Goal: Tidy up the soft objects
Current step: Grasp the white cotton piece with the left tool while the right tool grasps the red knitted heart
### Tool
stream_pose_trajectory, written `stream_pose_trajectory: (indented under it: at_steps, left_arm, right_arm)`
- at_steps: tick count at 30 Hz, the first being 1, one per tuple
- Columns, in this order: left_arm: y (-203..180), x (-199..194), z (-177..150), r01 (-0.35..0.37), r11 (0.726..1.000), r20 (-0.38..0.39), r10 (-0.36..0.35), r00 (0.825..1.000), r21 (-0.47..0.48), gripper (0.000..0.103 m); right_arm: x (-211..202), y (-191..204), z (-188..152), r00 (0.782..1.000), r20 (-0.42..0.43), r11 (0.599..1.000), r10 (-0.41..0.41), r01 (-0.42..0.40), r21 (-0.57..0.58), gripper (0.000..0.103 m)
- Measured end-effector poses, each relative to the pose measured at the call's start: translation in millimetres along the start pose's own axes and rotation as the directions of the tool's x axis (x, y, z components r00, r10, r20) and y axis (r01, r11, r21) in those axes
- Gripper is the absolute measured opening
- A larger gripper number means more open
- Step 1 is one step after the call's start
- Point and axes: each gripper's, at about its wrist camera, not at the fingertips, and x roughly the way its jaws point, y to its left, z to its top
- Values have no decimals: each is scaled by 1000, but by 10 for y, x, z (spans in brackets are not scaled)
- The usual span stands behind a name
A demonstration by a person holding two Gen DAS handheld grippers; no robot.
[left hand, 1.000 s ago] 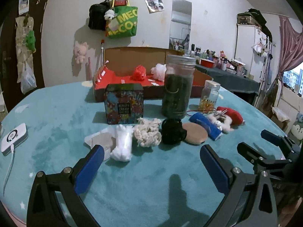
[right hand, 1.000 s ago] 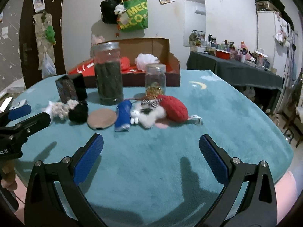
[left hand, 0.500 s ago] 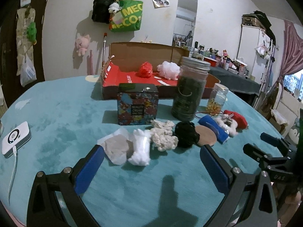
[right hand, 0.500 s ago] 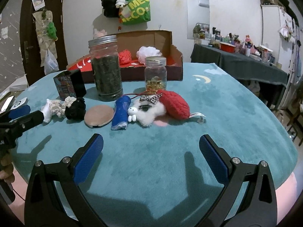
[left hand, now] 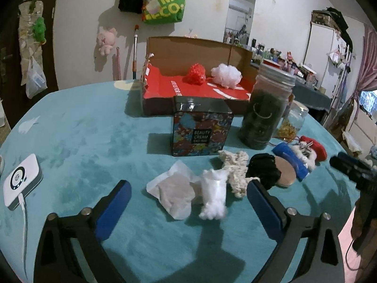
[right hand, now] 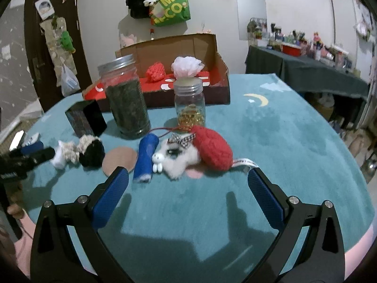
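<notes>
A row of soft things lies on the teal table: a white fluffy wad (left hand: 213, 199), a cream woolly scrunchie (left hand: 235, 169), a black fuzzy ball (left hand: 264, 168), a tan round pad (right hand: 119, 159), a blue roll (right hand: 146, 156), a white plush toy (right hand: 176, 156) and a red knitted piece (right hand: 213, 151). An open cardboard box (left hand: 188, 87) behind holds a red puff (left hand: 196, 74) and a white puff (left hand: 226, 74). My left gripper (left hand: 187, 208) is open and empty just before the white wad. My right gripper (right hand: 187, 194) is open and empty before the plush toy.
A patterned tin (left hand: 201, 127), a tall dark jar (left hand: 265, 112) and a small jar (right hand: 189, 105) stand between the row and the box. A crumpled paper sheet (left hand: 174, 191) lies left of the white wad. A white device with cable (left hand: 20, 180) lies at far left.
Both grippers have moved forward toward the row of soft things, which now look larger and nearer. Both stay open and empty.
</notes>
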Motion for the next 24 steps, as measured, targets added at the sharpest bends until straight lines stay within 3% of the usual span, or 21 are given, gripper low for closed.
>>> stream_pose_trajectory:
  at_steps: [4,11,14,16,18,21,24]
  left_arm:
    - [-37,73,-11,25,999,-33,-24,999,44,78]
    - [-113,93,16,71,992,-51,-67,996,100,65]
    - [-137,111,15,101,988,-74,-92,993,117,52]
    - [-142,135,2,112,986,-92,-101,991,126,33]
    - [-133,168,-20,89,987,-93,-77,993,135,21]
    - [-111,158,-17,94,988,-91,-83,992,125,15]
    - [-115,120,22,102,988,-88,-92,992,120,14]
  right_arm:
    - [74,-69,111,1000,-7,1000,-23,23,-8,103]
    - [227,-210,279,999,-34,999,-28,27,-21,102]
    - [328,-281,329,998,-65,1000,-18,18,-11,91]
    - [430,-352,362,995,-104,1000,9,-8,18,85]
    - [534,-429,357,987,-152,997,53,-44,64,69]
    - [667,-620,309,958,-206,966,199,-156,208,42]
    - [602,-677,304,957,-174,951,232,-184,250,40]
